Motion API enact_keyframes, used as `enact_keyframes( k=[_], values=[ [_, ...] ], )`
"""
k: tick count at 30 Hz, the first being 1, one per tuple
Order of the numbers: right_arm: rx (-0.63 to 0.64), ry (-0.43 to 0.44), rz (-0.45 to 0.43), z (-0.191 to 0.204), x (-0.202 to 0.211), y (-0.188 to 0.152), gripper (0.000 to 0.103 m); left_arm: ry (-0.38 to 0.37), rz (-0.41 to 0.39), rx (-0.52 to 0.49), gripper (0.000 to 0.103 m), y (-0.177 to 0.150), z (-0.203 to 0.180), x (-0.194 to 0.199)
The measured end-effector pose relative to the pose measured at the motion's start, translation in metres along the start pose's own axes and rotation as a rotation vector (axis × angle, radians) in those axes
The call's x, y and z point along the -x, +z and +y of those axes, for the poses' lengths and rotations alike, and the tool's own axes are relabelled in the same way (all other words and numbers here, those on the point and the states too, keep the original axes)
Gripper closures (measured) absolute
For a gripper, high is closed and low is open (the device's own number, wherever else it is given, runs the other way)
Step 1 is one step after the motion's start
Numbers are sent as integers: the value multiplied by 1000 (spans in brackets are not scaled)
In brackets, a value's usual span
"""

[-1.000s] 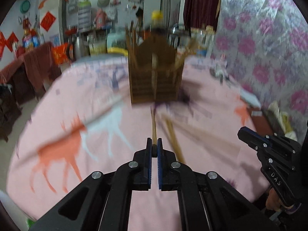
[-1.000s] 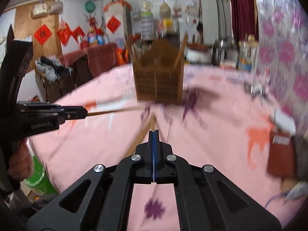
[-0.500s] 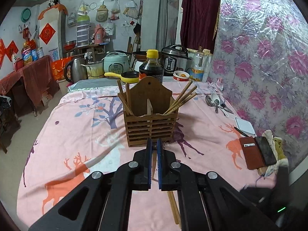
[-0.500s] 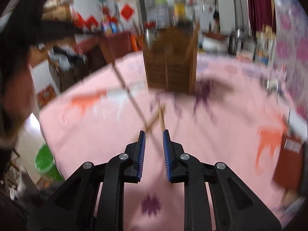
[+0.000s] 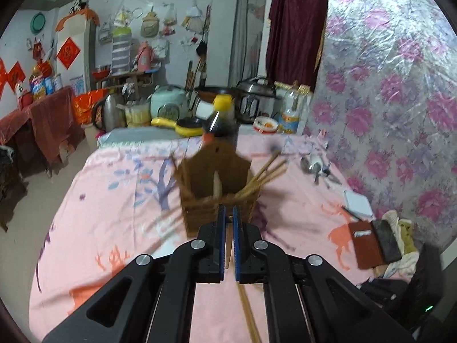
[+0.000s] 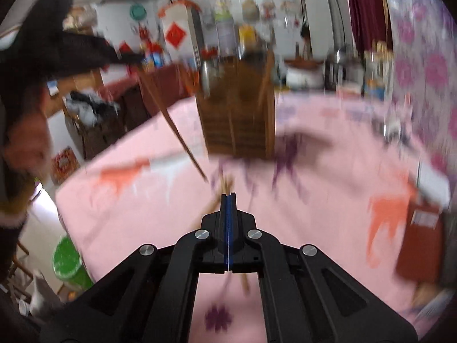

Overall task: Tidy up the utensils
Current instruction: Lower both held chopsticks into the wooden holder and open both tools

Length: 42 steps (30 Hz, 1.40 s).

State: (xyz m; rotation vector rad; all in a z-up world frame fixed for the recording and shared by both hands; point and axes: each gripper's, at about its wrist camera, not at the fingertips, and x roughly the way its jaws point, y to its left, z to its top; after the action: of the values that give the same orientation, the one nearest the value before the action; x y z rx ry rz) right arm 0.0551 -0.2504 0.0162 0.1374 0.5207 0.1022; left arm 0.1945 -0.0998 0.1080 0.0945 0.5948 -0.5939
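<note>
My left gripper (image 5: 227, 214) pinched one chopstick (image 5: 248, 311), lifted just short of the wooden holder (image 5: 218, 197). My right gripper (image 6: 228, 200) had just snapped closed on another chopstick (image 6: 212, 204). Step, I judged: loading. Next: tip the left stick upright over a compartment.

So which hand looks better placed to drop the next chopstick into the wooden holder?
Probably the left. Its claw is shut on a chopstick and sits just in front of the wooden holder. The right claw, also shut on a chopstick, is lower and farther from the holder.
</note>
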Motion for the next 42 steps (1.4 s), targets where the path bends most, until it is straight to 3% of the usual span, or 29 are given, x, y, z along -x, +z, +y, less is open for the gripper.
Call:
enact_keyframes(
  k=[2,4,5,6,7,10,14,17,20,22,28,32,42],
  values=[
    [18,13,-17,0,2,23,103,1,-25,-9,98,16,-3,3],
    [59,73,62,1,-10,33,100,1,-56,-15,98,35,-7,8],
    [61,71,91,0,-16,25,92,1,-68,-19,98,41,-9,10],
    [61,70,126,0,-25,10,76,2,-78,-24,98,47,-10,12],
    [61,68,156,0,-31,-4,72,4,-95,-30,98,54,-11,14],
    [23,69,265,-2,-53,-59,72,9,-127,-37,98,72,-13,18],
    [-38,33,346,-6,-70,-103,73,21,-145,-46,98,89,-16,15],
    [-25,6,318,-3,-65,-110,97,25,-149,-41,98,96,-16,11],
    [-45,17,267,-9,-56,-97,97,25,-152,-28,98,100,-13,7],
    [-19,19,209,-9,-45,-70,97,32,-154,-22,98,102,-10,5],
    [27,65,34,-11,-14,38,97,59,-150,7,98,109,6,-2],
    [59,85,98,-12,-21,84,97,80,-152,22,98,115,17,-9],
    [128,16,442,-22,-70,102,97,77,-131,47,98,120,36,-46]
  ],
)
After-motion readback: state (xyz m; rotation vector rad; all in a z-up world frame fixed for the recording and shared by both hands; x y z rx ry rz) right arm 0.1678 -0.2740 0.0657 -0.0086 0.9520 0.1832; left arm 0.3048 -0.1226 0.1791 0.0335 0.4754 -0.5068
